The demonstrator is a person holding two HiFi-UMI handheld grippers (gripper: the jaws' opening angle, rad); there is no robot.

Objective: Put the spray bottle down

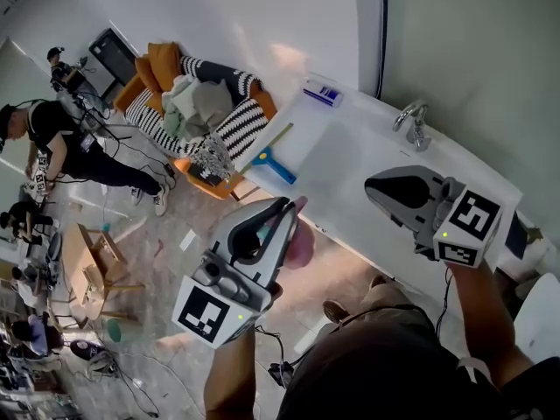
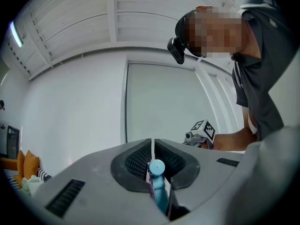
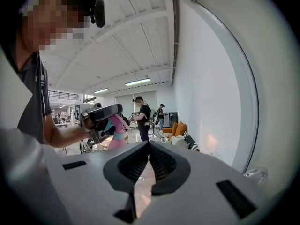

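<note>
My left gripper is shut on the spray bottle, whose pink body shows under the jaws, in the air just short of the white counter. In the left gripper view the jaws pinch the bottle's blue trigger part. My right gripper hovers over the counter's right half, shut, nothing in it. The right gripper view shows its closed jaws empty, and beyond them the left gripper with the pink bottle.
A faucet stands at the counter's back edge. A blue squeegee lies on the counter's left end, a blue-and-white pack at its far corner. Left of the counter are a sofa with cushions, people and floor cables.
</note>
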